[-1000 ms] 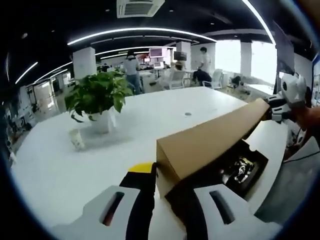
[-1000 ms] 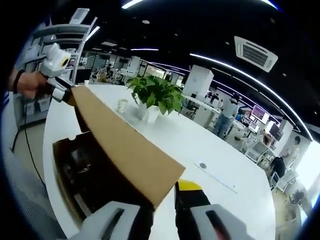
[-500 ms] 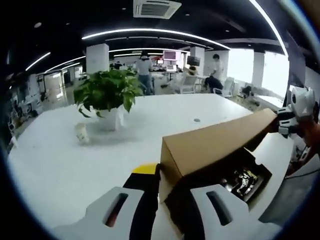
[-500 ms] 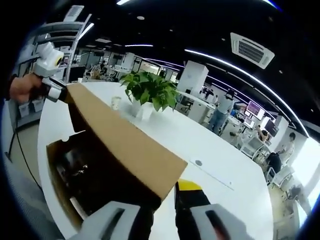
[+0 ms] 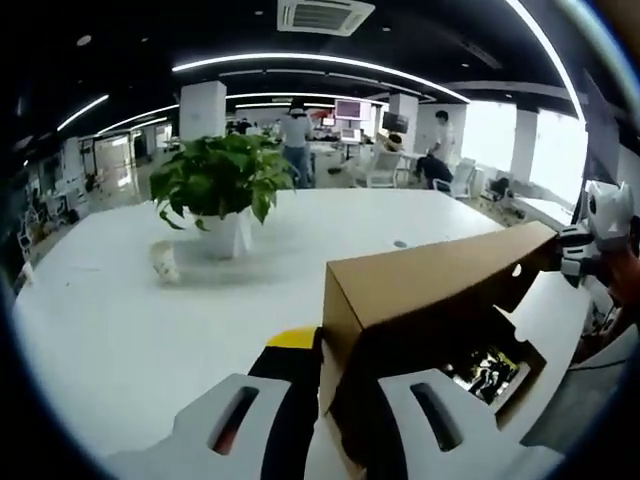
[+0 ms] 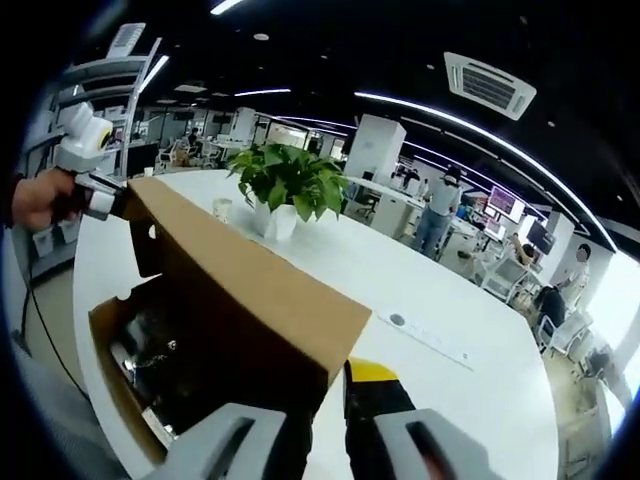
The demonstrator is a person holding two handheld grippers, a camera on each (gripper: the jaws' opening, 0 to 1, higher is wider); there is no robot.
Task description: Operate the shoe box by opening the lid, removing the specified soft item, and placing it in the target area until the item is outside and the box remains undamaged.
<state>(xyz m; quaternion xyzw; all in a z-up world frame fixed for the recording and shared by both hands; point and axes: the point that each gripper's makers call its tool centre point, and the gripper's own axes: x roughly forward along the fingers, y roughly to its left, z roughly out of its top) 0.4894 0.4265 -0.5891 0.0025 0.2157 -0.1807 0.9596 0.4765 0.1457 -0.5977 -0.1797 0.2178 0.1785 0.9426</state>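
Note:
A brown cardboard shoe box (image 5: 528, 352) lies on the white table with its lid (image 5: 430, 285) tilted up. My left gripper (image 5: 335, 405) is shut on the lid's near corner. The right gripper (image 5: 562, 255) grips the lid's far corner. In the right gripper view the lid (image 6: 250, 290) rises from my right gripper (image 6: 325, 425), shut on its near corner, to the left gripper (image 6: 113, 200), held by a hand. Under the lid the box (image 6: 108, 372) is open. Dark contents (image 6: 150, 345) with pale glints lie inside; I cannot tell what they are.
A potted green plant (image 5: 215, 185) and a small cup (image 5: 163, 262) stand on the white table (image 5: 120, 330) beyond the box; the plant (image 6: 285, 180) appears again in the right gripper view. People and desks are far behind. The table edge runs close beside the box.
Both grippers have lifted the lid higher, so it stands steeper and more of the box's inside shows. Both views have shifted with the hands.

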